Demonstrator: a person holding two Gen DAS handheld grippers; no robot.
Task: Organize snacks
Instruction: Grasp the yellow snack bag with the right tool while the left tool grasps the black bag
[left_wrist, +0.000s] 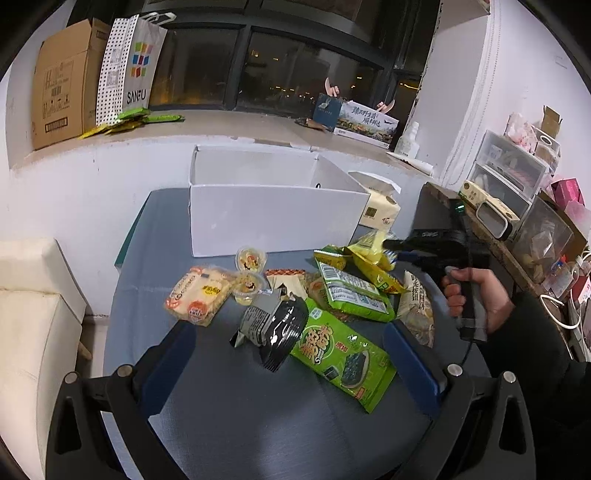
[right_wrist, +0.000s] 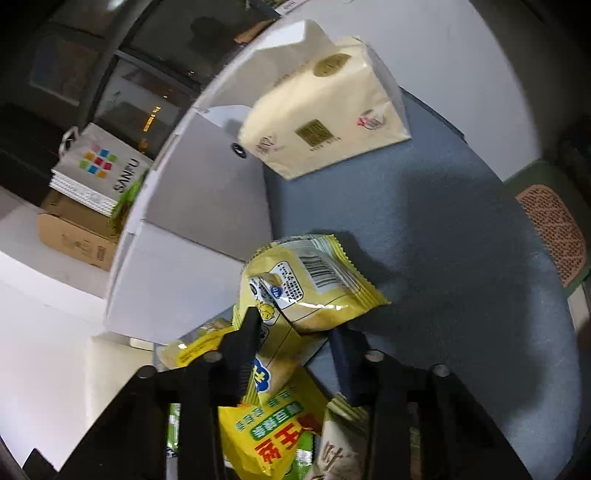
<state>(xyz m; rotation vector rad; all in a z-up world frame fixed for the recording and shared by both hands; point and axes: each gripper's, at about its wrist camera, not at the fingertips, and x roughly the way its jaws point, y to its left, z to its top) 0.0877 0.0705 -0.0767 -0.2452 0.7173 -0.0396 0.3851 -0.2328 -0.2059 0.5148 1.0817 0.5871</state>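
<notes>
The right gripper (right_wrist: 291, 332) is pinching a pale yellow snack packet (right_wrist: 310, 284) between its narrowed jaws, lifting it off the snack pile (left_wrist: 332, 295); the left gripper (left_wrist: 291, 354) is hovering wide and empty. Just ahead, the white box (left_wrist: 273, 218) is waiting, apparently next for the drop.

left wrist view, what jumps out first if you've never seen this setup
A heap of bright snack packets fills the middle of the grey-blue table, a large green seaweed pack nearest the camera. Behind them stands an open white box. At the right, the right gripper pinches a pale yellow packet.
</notes>
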